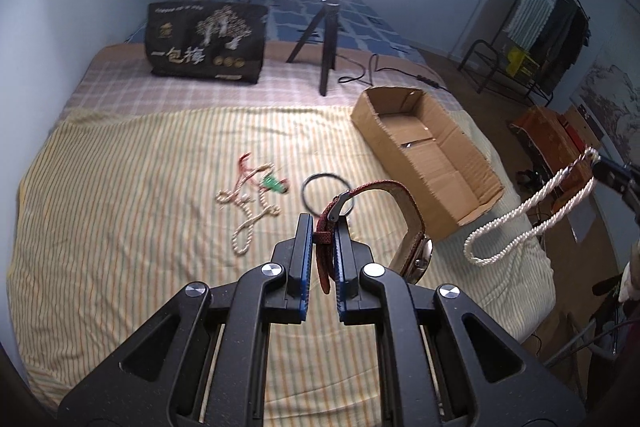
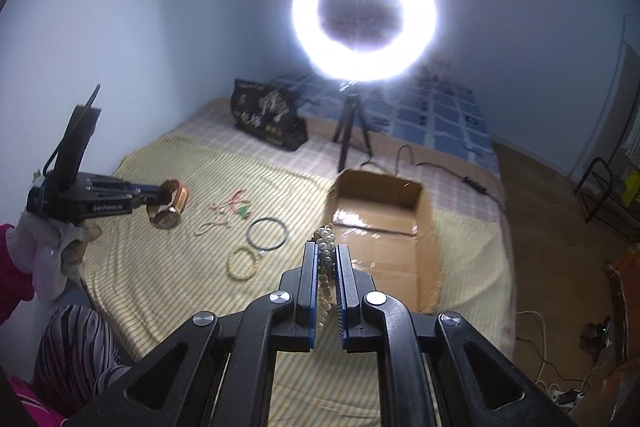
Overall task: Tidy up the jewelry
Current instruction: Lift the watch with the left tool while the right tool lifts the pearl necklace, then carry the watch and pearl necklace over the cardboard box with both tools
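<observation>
Both grippers lifted over the bed, each clamped on a piece of jewelry.

L gripper [image 1: 325, 227] pitched down toward the striped sheet [image 1: 120, 227], jaws narrow, pinching the red strap of a watch [image 1: 416, 251]; strap arcs up and right of the pads, case hangs low on the right, face side-on. In the R view a gloved hand [image 2: 52, 251] holds it from below. R gripper [image 2: 327, 255] also angled down, aimed at the near end of the open cardboard box [image 2: 424, 227], jaws nearly closed on a pearl strand [image 1: 528, 211]; the loop dangles long-axis vertical beside the bed edge. Black ring [image 2: 267, 234], green bangle [image 2: 242, 263] and tangled beads [image 1: 248, 219] lie on the sheet left of the box.
</observation>
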### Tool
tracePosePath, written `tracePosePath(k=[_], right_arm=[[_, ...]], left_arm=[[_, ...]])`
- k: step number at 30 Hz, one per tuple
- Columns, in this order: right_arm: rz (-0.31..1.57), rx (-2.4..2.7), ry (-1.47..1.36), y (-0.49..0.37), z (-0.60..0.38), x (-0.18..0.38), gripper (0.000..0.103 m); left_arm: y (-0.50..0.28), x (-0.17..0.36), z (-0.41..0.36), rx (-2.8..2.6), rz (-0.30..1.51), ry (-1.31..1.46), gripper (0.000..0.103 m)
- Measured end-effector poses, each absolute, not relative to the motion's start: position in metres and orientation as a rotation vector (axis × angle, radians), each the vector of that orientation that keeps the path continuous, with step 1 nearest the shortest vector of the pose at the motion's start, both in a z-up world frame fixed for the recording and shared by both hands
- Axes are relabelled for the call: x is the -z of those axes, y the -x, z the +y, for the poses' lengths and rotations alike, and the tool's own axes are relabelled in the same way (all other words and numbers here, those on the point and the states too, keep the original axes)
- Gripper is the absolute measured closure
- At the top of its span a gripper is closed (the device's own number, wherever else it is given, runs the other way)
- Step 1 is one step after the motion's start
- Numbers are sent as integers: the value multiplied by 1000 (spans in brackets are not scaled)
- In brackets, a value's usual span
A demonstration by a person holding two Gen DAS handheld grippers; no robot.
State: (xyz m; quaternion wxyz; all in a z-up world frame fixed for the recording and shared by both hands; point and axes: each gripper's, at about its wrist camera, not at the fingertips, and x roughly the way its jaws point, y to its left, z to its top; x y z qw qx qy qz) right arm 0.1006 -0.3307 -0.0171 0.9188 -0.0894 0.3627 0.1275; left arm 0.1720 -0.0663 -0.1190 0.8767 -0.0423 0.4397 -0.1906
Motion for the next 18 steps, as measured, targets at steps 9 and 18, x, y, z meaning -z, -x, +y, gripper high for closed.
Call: tracePosePath(k=[9,18], right_arm=[[686,-191,172,-126,-365,-9,98],[686,-141,170,-166,-389,-4,98]], left_arm=[[-203,101,-108,442,891,66,95],[-240,105,-154,467,897,58,95]])
